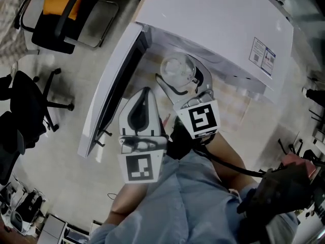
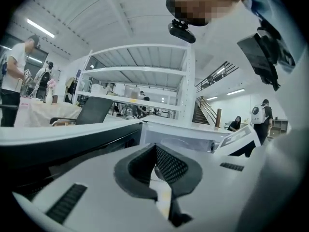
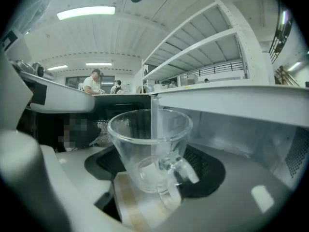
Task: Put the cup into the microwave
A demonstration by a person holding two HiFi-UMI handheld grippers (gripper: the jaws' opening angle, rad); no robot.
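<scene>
A clear glass cup (image 1: 176,69) with a handle hangs upright between the jaws of my right gripper (image 1: 181,78), which is shut on it. It is just in front of the white microwave's (image 1: 213,19) open mouth. In the right gripper view the cup (image 3: 149,146) fills the centre, its handle turned toward the camera, with my right gripper (image 3: 155,166) around it. The microwave's cavity (image 3: 251,139) lies behind it on the right. The microwave door (image 1: 114,85) is swung open to the left. My left gripper (image 1: 146,93) is beside the door, its jaws together with nothing in them (image 2: 158,161).
An orange-seated chair (image 1: 61,9) and a black office chair (image 1: 25,105) stand on the floor to the left. The microwave rests on a light wooden table (image 1: 238,103). A white shelf rack (image 2: 140,71) and several people show in the background.
</scene>
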